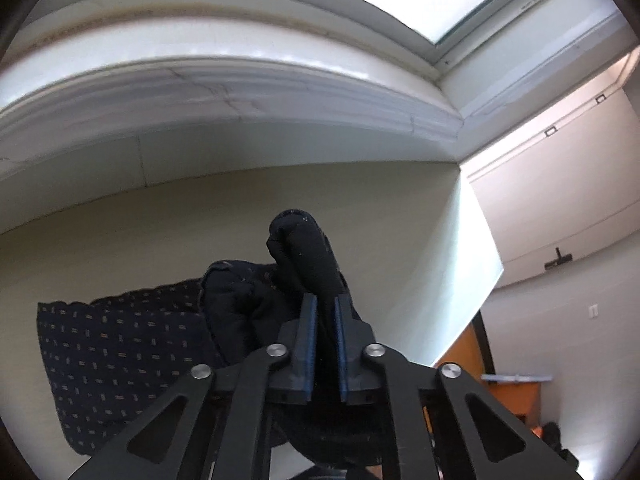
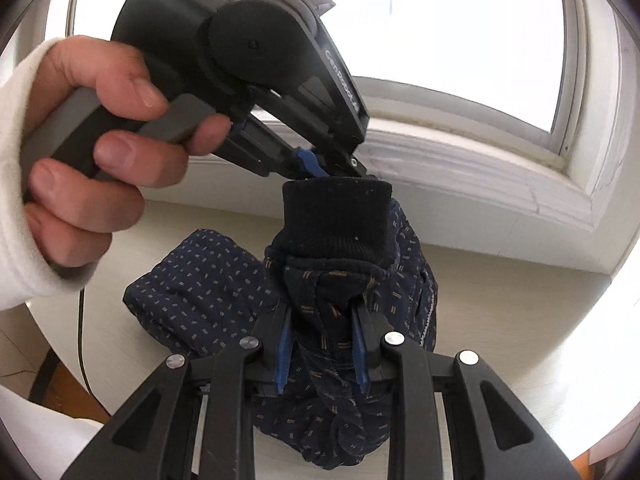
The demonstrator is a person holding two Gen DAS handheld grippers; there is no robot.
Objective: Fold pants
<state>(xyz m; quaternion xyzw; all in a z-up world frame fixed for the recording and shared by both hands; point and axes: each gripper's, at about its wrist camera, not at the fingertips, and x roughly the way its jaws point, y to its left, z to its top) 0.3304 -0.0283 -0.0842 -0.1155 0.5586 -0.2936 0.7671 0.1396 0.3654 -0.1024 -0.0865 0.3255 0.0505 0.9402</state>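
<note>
Both ends pinched now: left gripper [image 1: 326,312] clamped on the ribbed black cuff [image 2: 338,216] mid-frame, right gripper [image 2: 322,320] nipping bunched navy dotted pants [image 2: 200,280] above the cream table [image 2: 500,312]; best lifted together, evenly, keeping fabric taut.

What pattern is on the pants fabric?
Dark navy pants with small paired tan dashes; the cuff is plain dark ribbing. Clearest in the right wrist view.
</note>
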